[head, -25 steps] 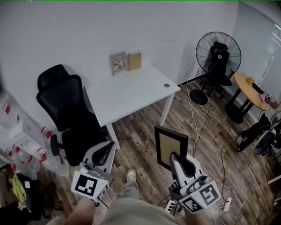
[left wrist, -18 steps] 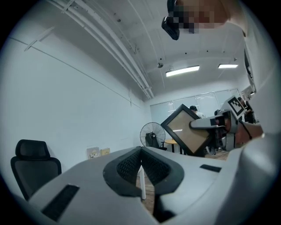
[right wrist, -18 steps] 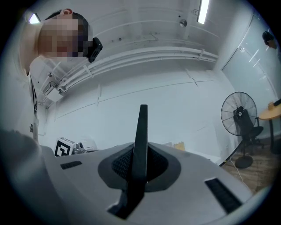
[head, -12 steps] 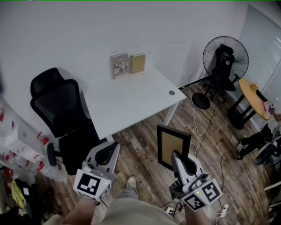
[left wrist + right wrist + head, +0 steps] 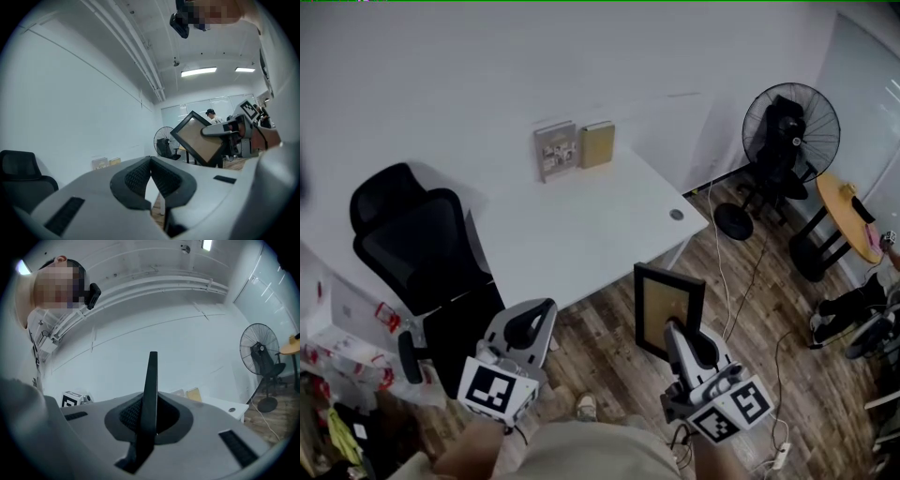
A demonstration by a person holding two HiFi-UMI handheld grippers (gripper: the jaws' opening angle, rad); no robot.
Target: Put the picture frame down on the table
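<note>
Table sits bigger and nearer in the head view than a second ago, and the office chair has slid left. Both grippers keep their spots low in that view. Right gripper stays clamped on the picture frame, gripping its lower edge. I see the frame upright, its tan panel and black border facing the head camera. It hangs over the wood floor, just near-right of the table's near edge and not touching it. In the right gripper view it shows edge-on, a thin dark strip standing straight up between the pads, pinched on both sides. Left gripper is left of the frame and well apart, jaws pressed together with nothing between them. Its own view catches the frame tilted, off to the right. Two small frames stand at the table's far edge by the wall. Fan is far right.
</note>
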